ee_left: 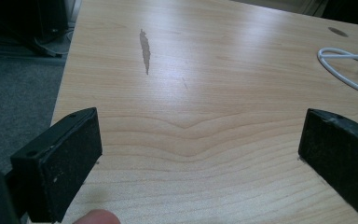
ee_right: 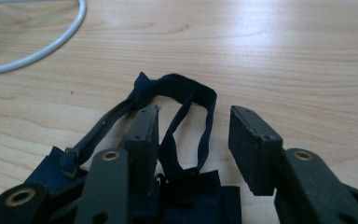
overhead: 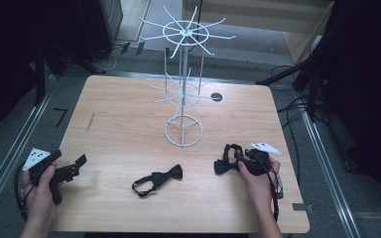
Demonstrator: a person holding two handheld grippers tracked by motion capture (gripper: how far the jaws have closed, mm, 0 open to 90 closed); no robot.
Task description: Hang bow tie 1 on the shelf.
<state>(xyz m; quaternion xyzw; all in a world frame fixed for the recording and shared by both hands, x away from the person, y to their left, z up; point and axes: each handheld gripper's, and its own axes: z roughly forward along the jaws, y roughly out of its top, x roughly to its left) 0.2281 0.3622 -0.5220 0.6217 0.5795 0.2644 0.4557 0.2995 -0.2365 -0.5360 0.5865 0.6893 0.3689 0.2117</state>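
A navy bow tie (overhead: pixel 222 166) lies at the table's front right, and my right gripper (overhead: pixel 233 156) sits low over it. In the right gripper view the jaws (ee_right: pixel 196 119) stand open a little, with the tie's looped strap (ee_right: pixel 186 91) lying between them, not pinched. A second, black bow tie (overhead: pixel 166 176) lies on the wood at front centre, its strap curled to the left. My left gripper (overhead: pixel 77 166) rests at the front left edge, open wide (ee_left: pixel 198 128) over bare wood. A white wire display rack (overhead: pixel 183 74) stands at mid-table.
The rack's round wire base (overhead: pixel 183 131) shows as a white hoop in both gripper views (ee_right: pixel 51 44) (ee_left: pixel 349 70). The wooden table (overhead: pixel 129 124) has a dark scuff (ee_left: pixel 144 46) at the left and a cable hole (overhead: pixel 216 96) at the back. Dark stands and cables surround the table.
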